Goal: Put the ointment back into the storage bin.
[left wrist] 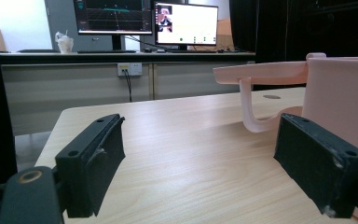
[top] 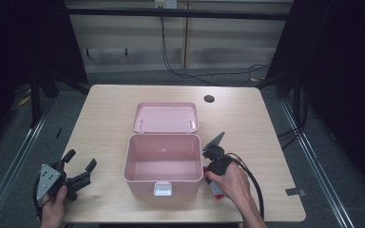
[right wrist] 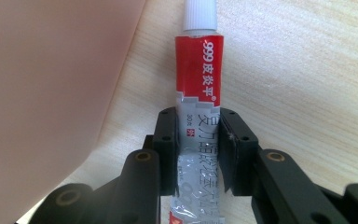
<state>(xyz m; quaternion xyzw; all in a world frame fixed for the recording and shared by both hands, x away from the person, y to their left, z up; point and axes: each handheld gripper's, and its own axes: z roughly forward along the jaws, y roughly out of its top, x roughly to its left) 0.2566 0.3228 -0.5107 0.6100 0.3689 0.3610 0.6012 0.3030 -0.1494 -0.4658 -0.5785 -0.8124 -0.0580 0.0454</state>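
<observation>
A red-and-silver ointment tube (right wrist: 199,93) lies on the table (top: 104,118) just right of an open pink box (top: 163,164) — pinched by the right gripper (right wrist: 198,149). The left gripper (top: 78,166) rests left of the box, jaws spread — grasping nothing.

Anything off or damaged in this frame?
Nothing spilled or broken. The pink box sits open and empty, lid folded back flat. The right gripper is shut on a red-and-silver ointment tube beside the box; its lower foil looks crinkled. The left gripper is open.
</observation>
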